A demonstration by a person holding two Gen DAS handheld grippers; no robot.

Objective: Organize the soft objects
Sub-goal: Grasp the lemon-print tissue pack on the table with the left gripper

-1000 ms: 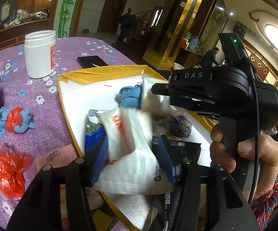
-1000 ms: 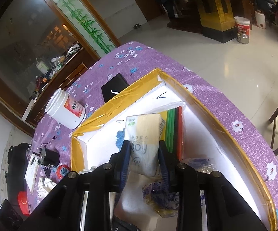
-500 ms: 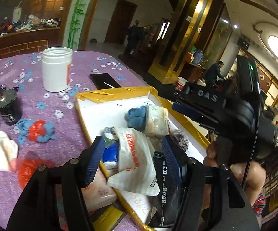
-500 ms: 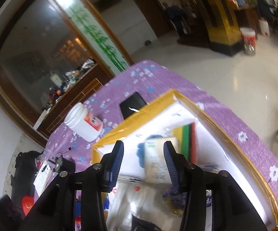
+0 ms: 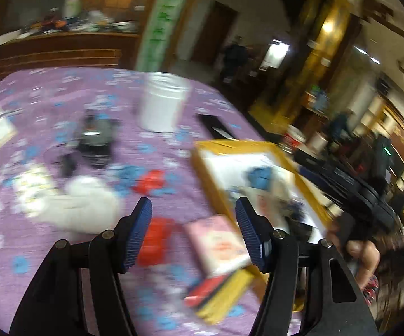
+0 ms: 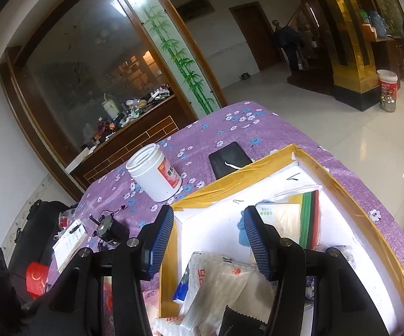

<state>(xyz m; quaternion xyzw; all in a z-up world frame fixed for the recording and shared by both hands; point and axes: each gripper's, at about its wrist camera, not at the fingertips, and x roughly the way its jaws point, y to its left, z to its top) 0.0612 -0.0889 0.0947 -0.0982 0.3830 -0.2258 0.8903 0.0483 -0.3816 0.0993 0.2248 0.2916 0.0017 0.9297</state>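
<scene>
In the blurred left wrist view, my left gripper (image 5: 193,215) stands open over the purple tablecloth, left of the yellow-rimmed box (image 5: 202,165). A red plastic bag (image 5: 155,239) and a pink packet (image 5: 218,243) lie below its jaws, untouched. A white cloth (image 5: 81,204) and a blue-and-red sock bundle (image 5: 148,180) lie further left. My right gripper (image 6: 208,224) hangs over the box's near left corner (image 6: 179,215); its jaws are opening and hold nothing. In the box lie a tissue pack (image 6: 284,218), a blue cloth (image 6: 241,233), coloured sponges (image 6: 309,215) and white plastic bags (image 6: 216,280).
On the tablecloth outside the box stand a white jar (image 6: 154,173), a black phone (image 6: 230,159), a small black motor (image 6: 109,231) and a notepad (image 6: 70,240). A person's hand (image 5: 361,254) holds the right gripper beside the box. People stand in the far hall.
The right gripper let go of the tissue pack, which now lies in the box, and drew back with wider jaws. The left gripper left the white bag in the box and swung left over the tablecloth.
</scene>
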